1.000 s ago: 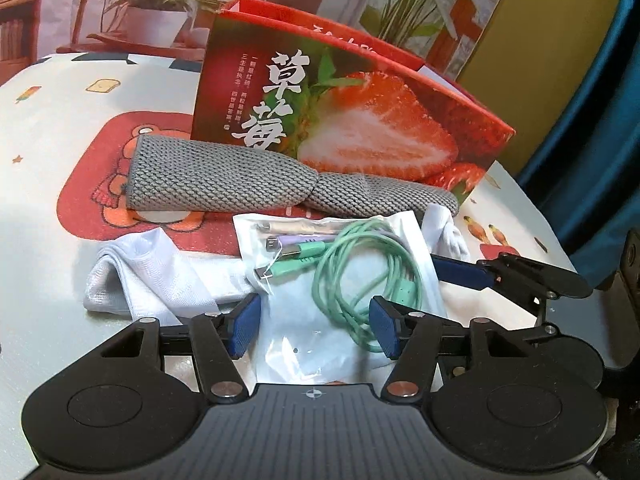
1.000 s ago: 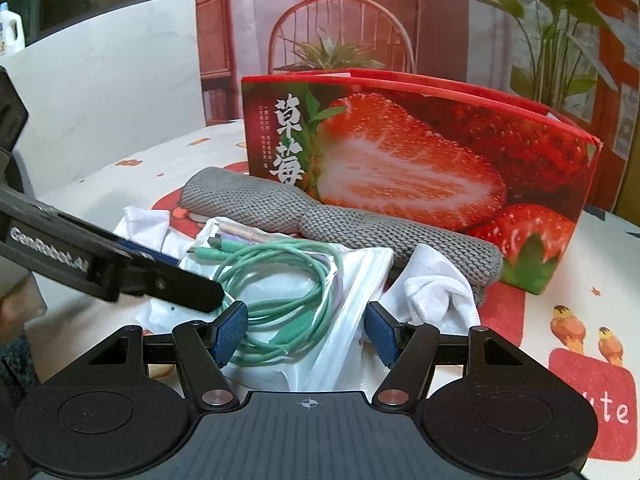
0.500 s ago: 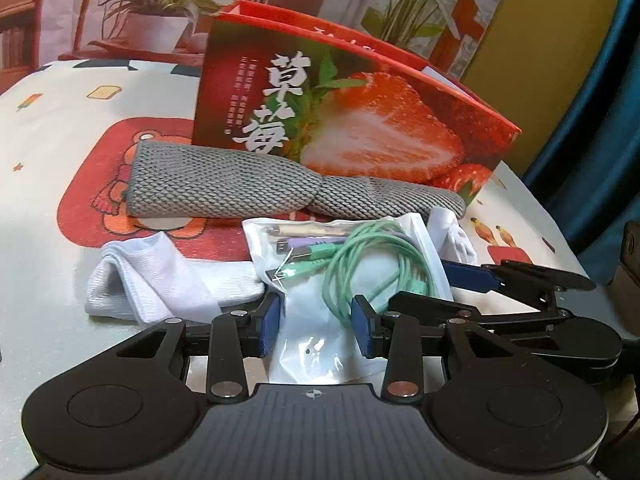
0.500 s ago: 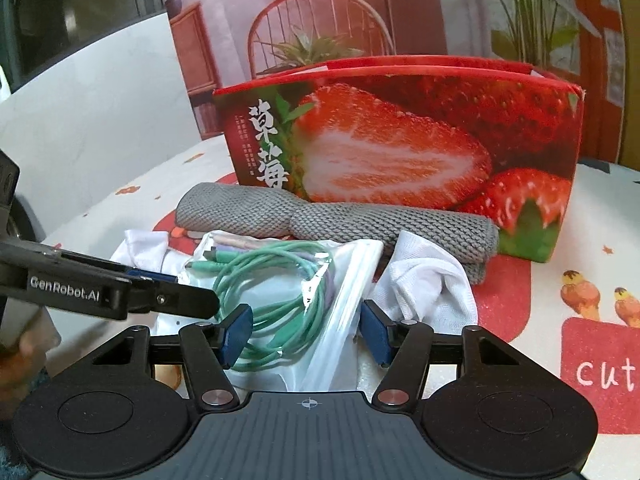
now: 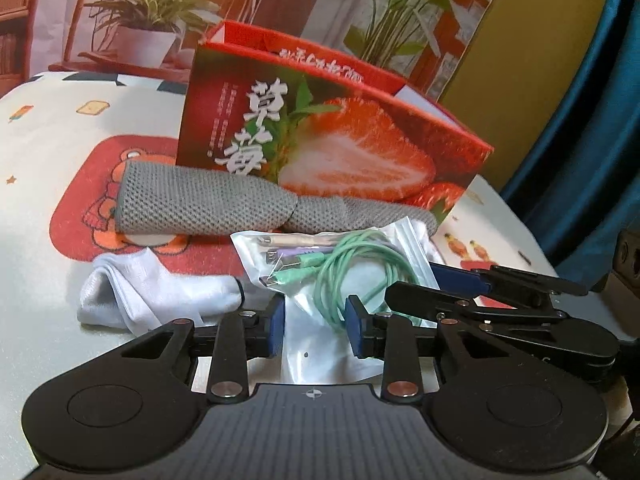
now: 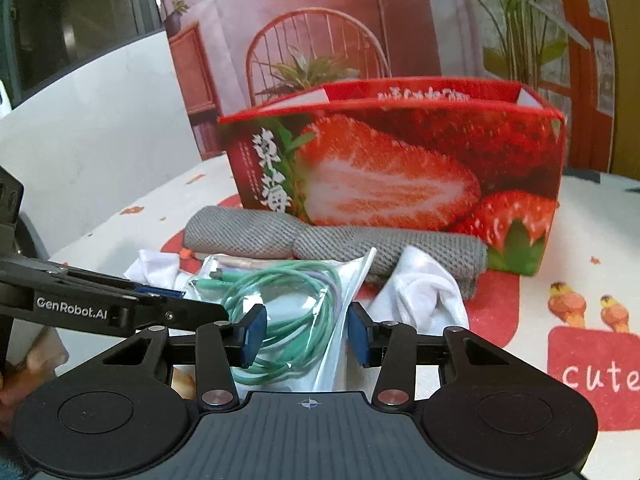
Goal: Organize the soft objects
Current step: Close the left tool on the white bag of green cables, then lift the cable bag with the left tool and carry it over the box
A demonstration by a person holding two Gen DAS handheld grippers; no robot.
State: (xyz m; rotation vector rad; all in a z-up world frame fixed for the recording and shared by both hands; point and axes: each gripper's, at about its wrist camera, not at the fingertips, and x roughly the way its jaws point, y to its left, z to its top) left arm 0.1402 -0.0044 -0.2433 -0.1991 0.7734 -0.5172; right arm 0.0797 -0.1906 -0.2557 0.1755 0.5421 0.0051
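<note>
A clear zip bag of green cables (image 5: 336, 280) lies on the table in front of a grey knit cloth (image 5: 208, 204) and a red strawberry box (image 5: 320, 136). A white sock (image 5: 152, 288) lies at its left, another white cloth (image 6: 424, 292) at its right. My left gripper (image 5: 314, 330) has its blue pads on both sides of the bag's near edge, with a gap left. My right gripper (image 6: 306, 334) straddles the same bag (image 6: 288, 304) from the right, pads also apart. The grey cloth (image 6: 340, 240) and box (image 6: 400, 168) stand behind.
The table wears a cream cartoon cloth (image 5: 52, 128) with red patches. A blue curtain (image 5: 592, 120) hangs at the right past the table edge. A printed backdrop with plants stands behind the box. Each gripper's arm crosses the other's view, close together.
Both grippers have narrowed around the cable bag and moved closer to it. The bag's near edge now stands up between the pads.
</note>
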